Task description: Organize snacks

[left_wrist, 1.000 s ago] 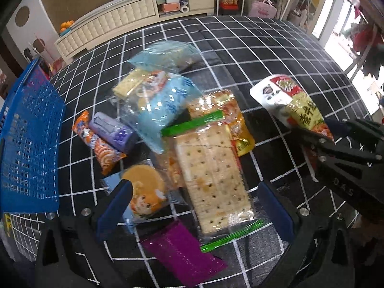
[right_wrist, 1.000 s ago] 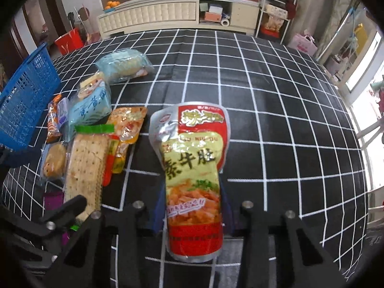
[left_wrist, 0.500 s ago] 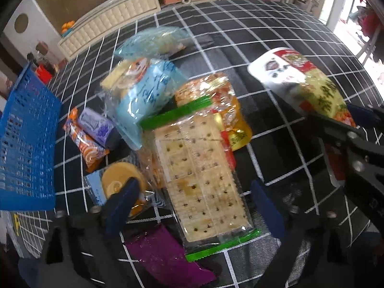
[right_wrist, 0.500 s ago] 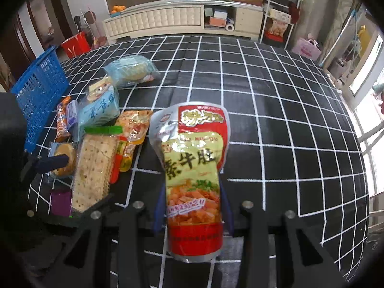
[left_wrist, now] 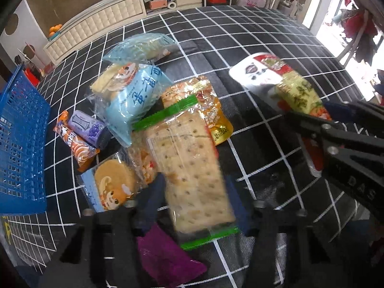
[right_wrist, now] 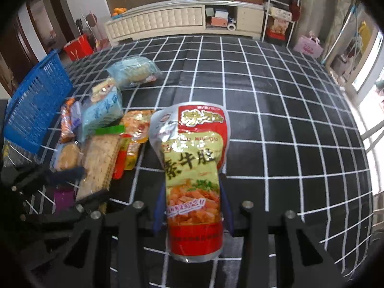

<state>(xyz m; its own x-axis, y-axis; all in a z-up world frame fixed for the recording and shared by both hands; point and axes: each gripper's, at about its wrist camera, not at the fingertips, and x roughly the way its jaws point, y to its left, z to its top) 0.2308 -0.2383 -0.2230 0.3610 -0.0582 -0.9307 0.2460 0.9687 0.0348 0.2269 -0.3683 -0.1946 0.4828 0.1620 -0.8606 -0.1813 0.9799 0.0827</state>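
Observation:
A clear pack of square crackers with green ends lies in the snack pile on the black checked cloth. My left gripper straddles its near end. Its jaws are closing, and both blue pads touch the pack's long sides. In the right wrist view the crackers lie at the left with that gripper over them. My right gripper is shut on a red and yellow pouch, which stands tilted up off the cloth. The pouch also appears at the right of the left wrist view.
A blue slatted basket stands at the left table edge. Around the crackers lie a light blue bag, a clear teal bag, an orange packet, a round cake pack and a purple packet. Bare cloth stretches right.
My left gripper's jaws have come in from wide apart onto the sides of the cracker pack. The right gripper keeps the pouch still.

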